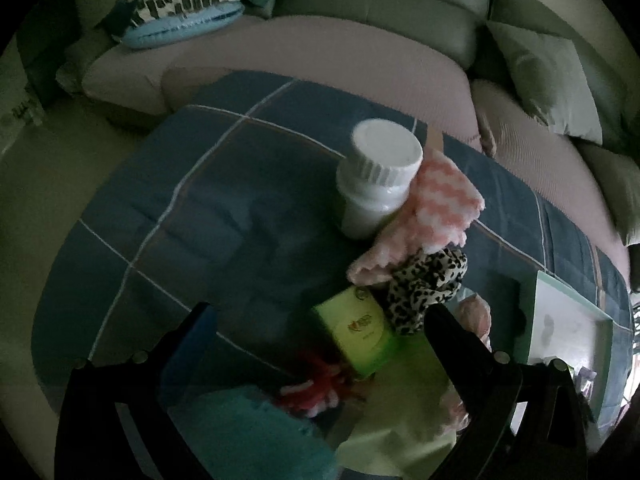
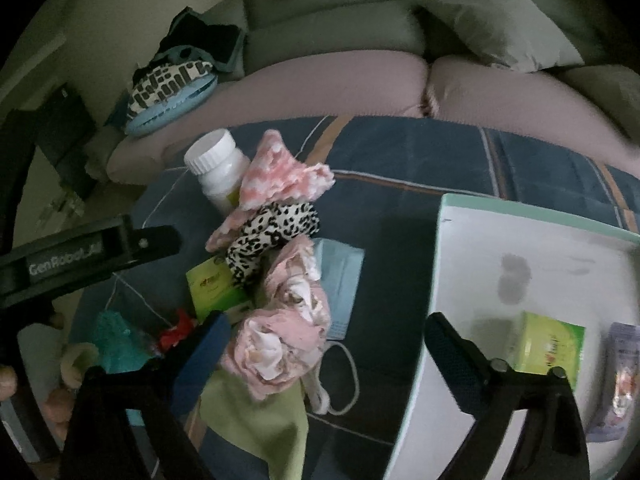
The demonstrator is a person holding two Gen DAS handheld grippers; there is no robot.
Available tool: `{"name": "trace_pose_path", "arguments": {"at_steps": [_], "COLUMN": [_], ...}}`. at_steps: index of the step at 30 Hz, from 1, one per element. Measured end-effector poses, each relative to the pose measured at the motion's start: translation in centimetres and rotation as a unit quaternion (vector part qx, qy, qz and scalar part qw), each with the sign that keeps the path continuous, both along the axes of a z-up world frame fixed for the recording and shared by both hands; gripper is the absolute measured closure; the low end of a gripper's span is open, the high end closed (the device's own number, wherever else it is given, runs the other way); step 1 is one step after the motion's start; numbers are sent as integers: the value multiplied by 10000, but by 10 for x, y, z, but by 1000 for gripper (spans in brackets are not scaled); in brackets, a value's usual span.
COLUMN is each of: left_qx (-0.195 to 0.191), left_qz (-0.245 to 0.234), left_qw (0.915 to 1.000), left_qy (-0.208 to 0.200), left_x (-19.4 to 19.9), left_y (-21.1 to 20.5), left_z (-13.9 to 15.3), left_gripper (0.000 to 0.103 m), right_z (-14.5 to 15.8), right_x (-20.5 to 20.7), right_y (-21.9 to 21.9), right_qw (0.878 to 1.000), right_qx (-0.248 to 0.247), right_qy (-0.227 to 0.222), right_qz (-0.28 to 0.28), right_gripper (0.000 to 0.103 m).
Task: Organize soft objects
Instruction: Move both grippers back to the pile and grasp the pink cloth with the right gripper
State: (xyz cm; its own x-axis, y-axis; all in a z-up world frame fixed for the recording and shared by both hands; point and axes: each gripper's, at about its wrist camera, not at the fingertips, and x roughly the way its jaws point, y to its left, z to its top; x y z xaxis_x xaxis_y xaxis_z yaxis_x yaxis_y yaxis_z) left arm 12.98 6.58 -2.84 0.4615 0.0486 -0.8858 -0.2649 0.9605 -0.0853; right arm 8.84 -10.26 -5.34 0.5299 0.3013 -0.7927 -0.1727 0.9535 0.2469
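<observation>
I count two green cardboard boxes, one [image 2: 214, 286] on the quilt, one [image 2: 550, 346] in the white tray [image 2: 460, 240]; both my left tongs [image 1: 316, 332] and right tongs [image 2: 326, 340] gape, empty.

Beyond the right gripper [image 2: 326, 350], a pink-and-white zigzag cloth [image 2: 280, 174] lies by a white bottle [image 2: 218, 172]; nearer sits a leopard-print scrunchie [image 2: 272, 228], black spots on cream. Just ahead of its blue-padded left finger lies a pale pink and white rosette fabric [image 2: 280, 344] over a light green cloth [image 2: 260, 420]. Left of that finger are a yellow-green box [image 2: 212, 286], a red scrap [image 2: 176, 330] and a teal fluffy cloth [image 2: 114, 342]. To its right stands a white tray [image 2: 500, 240] with mint edge. All rest on a dark blue blanket [image 2: 420, 168] with thin white and tan lines.
</observation>
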Motion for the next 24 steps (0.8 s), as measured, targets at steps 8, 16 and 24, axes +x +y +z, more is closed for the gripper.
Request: {"name": "trace_pose_path", "arguments": {"at_steps": [8, 16, 24], "left_qx": [-91, -98, -221], "left_qz": [-58, 7, 269], "left_qw": [9998, 9994, 9986], "left_qy": [168, 318, 388], "left_x": [19, 32, 34], "left_y": [-12, -11, 6], "left_z": [-12, -21, -23], "left_gripper": [0, 0, 0], "right_z": [-17, -24, -21], "right_x": [8, 12, 11], "right_y": [4, -1, -7], "right_qw": [9997, 9986, 9981], "right_qx": [159, 416, 533], "right_qy": [186, 331, 300], "right_qz": [62, 34, -55], "right_gripper": [37, 62, 81]}}
